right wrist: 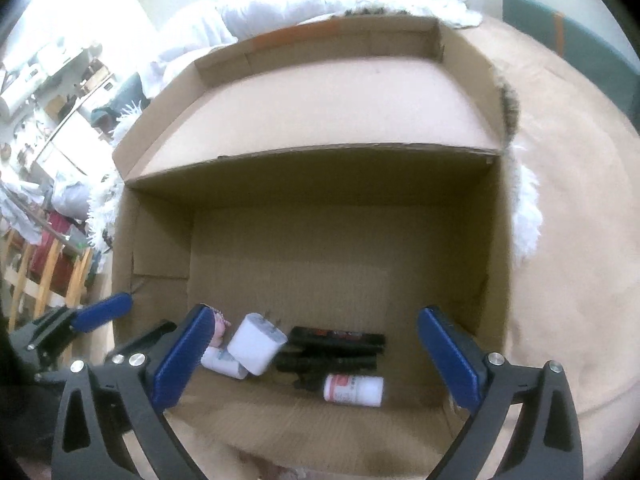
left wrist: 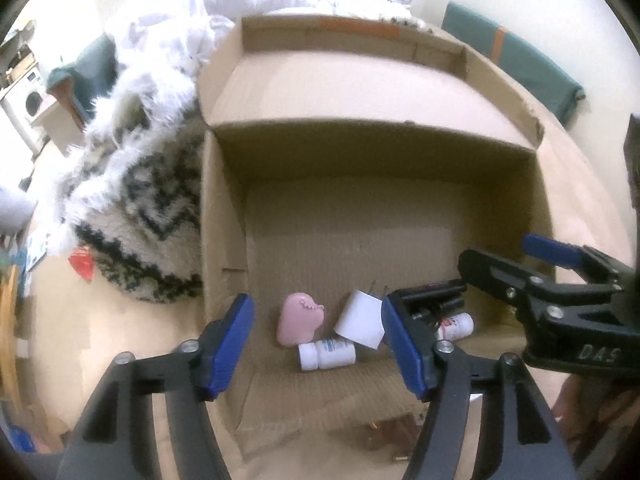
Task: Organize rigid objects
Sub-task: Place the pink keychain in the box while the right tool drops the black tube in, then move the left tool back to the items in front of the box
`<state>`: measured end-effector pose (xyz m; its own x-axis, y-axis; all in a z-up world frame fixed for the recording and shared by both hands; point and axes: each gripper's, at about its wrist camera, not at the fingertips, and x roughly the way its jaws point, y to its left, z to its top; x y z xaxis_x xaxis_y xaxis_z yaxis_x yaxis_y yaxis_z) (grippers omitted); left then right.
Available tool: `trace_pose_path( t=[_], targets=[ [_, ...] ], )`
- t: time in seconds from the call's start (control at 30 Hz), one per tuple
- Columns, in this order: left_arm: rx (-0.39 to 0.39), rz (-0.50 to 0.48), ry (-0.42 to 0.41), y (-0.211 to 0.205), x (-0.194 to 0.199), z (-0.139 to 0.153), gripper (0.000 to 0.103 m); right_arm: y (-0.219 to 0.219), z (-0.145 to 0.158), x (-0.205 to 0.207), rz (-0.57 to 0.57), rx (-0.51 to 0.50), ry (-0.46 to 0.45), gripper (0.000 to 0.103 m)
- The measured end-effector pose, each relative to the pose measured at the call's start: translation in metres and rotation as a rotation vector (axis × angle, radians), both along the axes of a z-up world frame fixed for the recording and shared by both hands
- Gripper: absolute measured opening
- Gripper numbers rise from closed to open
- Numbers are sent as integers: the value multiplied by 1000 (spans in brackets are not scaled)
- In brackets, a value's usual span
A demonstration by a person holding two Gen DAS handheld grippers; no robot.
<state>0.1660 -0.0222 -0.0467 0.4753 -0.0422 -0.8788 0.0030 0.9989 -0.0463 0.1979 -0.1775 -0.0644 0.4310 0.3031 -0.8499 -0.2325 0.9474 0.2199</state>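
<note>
My left gripper (left wrist: 318, 346) and right gripper (right wrist: 314, 354), jaws spread and empty, hang over the cardboard box (right wrist: 494, 240). On its floor lie a white charger (right wrist: 256, 342), two pill bottles, a pink toy (left wrist: 298, 322) and black tools (right wrist: 332, 350).

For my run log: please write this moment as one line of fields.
left gripper: open, empty | right gripper: open, empty | box: holds charger, pink toy, two bottles, black item

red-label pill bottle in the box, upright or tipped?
Tipped. The red-label bottle lies on its side on the cardboard box floor, long axis level, beside the black items.
</note>
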Motion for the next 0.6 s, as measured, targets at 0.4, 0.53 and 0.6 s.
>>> trace_pose_path(
  t=[0.4,0.53,0.6],
  targets=[
    [-72,68,16,21,-49,23,71,-10,35,-59,11,0,-6,103],
    [-109,101,48,31,-63,15,71,-14,36,-79,8,-10,-1,103],
    [-123,114,65,35,-69,6,71,-16,32,-86,5,-9,4,103]
  ],
)
